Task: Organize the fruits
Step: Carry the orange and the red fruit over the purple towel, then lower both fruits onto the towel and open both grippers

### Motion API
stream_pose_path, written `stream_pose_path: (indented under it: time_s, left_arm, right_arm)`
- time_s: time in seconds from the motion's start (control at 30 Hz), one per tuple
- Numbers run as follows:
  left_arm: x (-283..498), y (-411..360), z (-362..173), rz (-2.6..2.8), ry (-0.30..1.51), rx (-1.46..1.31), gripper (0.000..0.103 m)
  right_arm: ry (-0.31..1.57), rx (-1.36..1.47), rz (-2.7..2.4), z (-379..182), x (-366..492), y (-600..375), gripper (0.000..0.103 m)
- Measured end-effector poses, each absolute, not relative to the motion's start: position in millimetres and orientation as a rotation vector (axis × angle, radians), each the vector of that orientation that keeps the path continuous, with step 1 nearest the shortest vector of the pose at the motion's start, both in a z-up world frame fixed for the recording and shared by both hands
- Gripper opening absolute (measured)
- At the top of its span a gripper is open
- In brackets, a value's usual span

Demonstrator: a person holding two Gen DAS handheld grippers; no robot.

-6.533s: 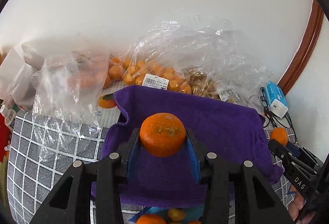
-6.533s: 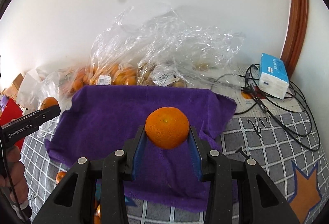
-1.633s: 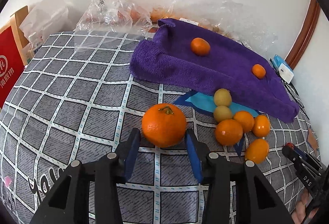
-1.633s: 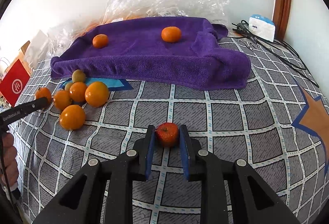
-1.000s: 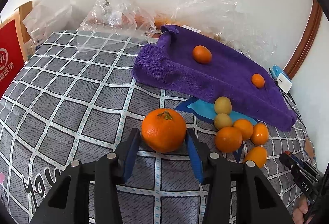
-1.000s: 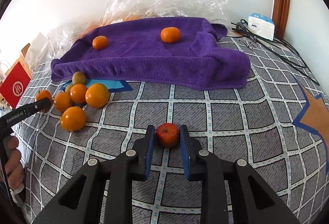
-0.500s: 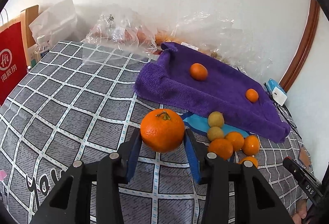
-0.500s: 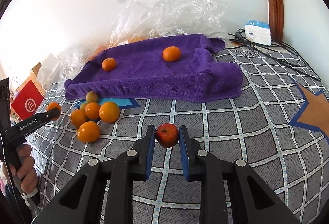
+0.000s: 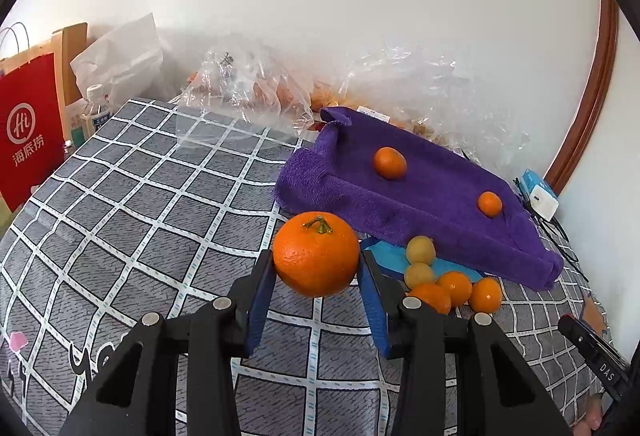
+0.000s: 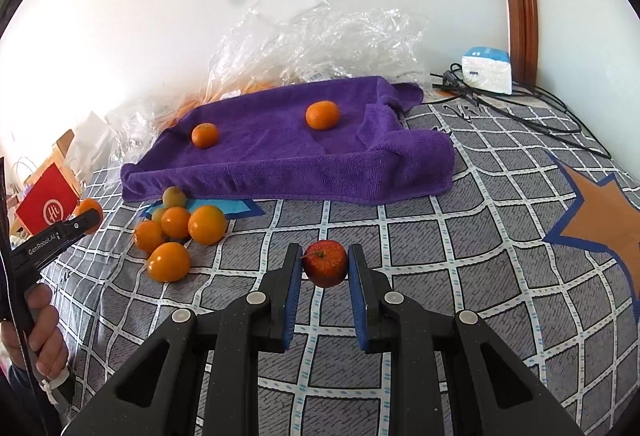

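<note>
My left gripper [image 9: 316, 268] is shut on a large orange [image 9: 316, 254] with a short stem, held above the checked cloth. A small red fruit [image 10: 325, 263] is pinched in my right gripper [image 10: 325, 268], also clear of the cloth. The purple towel [image 9: 420, 196] [image 10: 288, 156] lies ahead with two oranges on it, the left orange [image 9: 390, 163] [image 10: 205, 135] and the right orange [image 9: 490, 203] [image 10: 322, 114]. A heap of loose oranges [image 9: 452, 288] [image 10: 176, 232] and two yellow-green fruits [image 9: 420, 250] [image 10: 174, 197] sits in front of the towel.
Clear plastic bags [image 9: 248, 92] [image 10: 320, 40] with more fruit lie behind the towel by the wall. A red paper bag [image 9: 28, 124] and a bottle [image 9: 94, 112] stand at the left. A white-blue box [image 10: 486, 70] and black cables [image 10: 520, 108] lie at the right. A hand [image 10: 40, 332] holds the other gripper.
Both grippers have lifted a little off the checked cloth with their fruit and tilted upward, so more wall shows. The grips have not changed.
</note>
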State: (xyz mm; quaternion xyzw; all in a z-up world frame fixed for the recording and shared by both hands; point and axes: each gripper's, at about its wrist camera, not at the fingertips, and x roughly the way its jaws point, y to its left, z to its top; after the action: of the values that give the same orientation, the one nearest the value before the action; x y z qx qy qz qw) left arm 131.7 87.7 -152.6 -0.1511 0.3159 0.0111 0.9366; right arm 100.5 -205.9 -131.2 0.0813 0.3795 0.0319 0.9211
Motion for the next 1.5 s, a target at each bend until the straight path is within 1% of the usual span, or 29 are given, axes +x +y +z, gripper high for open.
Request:
stream_pose_path:
  time_s: [0.3, 0.5, 0.73, 0.9, 1.03, 1.13, 1.33, 1.5]
  left_arm:
    - [129, 95, -148, 0.001, 0.662, -0.350, 0.040]
    - [137, 98, -124, 0.013, 0.667, -0.317, 0.040]
    - [174, 87, -90, 0.000, 0.633, -0.261, 0.040]
    - [212, 76, -83, -0.005, 0.627, -0.259, 0.040]
    - [241, 65, -88, 0.001, 0.624, -0.254, 0.040]
    - [255, 61, -102, -0.004, 0.633, -0.266, 0.040]
    - [265, 52, -133, 0.010, 0.668, -0.233, 0.040]
    - [266, 51, -142, 0.000, 0.677, -0.230, 0.040]
  right_arm:
    - [0.721, 0.171, 0.086, -91, 99, -197, 0.023]
    - [0.693, 0.142, 0.094, -72, 121, -190, 0.023]
    - [0.673, 0.140, 0.094, -65, 165, -188, 0.023]
    - [0.678, 0.166, 0.079, -67, 203, -192, 0.023]
    - [0.670, 0.163, 0.057, -67, 228, -193, 0.023]
    - [0.670, 0.151, 0.035, -71, 241, -193, 0.023]
    - [0.718, 0.169, 0.000, -109, 252, -199, 0.023]
    - [0.736, 0.189, -0.005, -123, 254, -207, 0.023]
